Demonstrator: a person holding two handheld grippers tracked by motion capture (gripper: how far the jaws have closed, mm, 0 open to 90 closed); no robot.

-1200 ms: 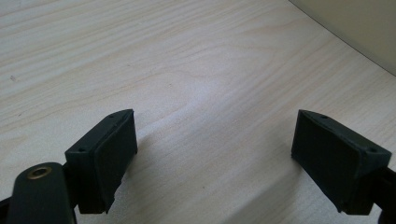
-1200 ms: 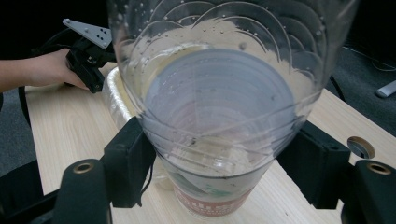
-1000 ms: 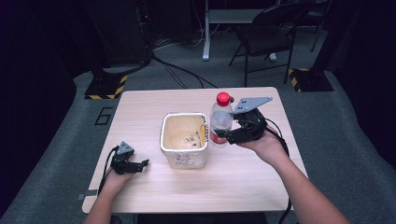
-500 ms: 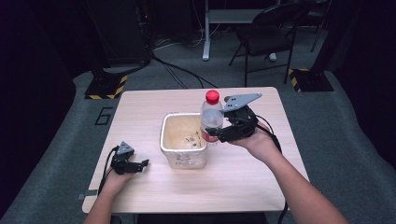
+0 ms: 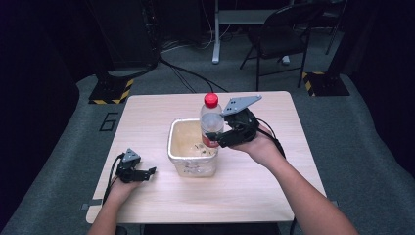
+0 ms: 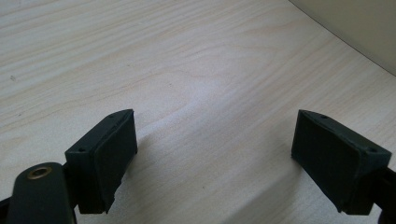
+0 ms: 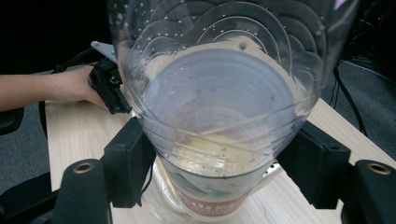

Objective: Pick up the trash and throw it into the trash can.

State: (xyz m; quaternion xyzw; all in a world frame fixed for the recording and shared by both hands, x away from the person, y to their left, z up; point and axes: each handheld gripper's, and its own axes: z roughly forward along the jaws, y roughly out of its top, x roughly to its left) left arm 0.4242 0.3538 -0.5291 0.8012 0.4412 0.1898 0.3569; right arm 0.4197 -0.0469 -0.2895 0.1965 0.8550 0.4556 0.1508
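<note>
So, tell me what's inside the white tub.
The white tub shows a pale floor with a few small dark bits. The bottle, shut in the right tool, hangs over its right rim and hides that corner.

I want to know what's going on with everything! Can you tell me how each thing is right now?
bottle: upright, red cap on, held above the tub.
right gripper: shut on the bottle.
left gripper: open, holding nothing, low over the table.
tub: no lid, standing on the table.

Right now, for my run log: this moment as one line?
right gripper: shut on bottle | above tub | left gripper: open, on table
</note>
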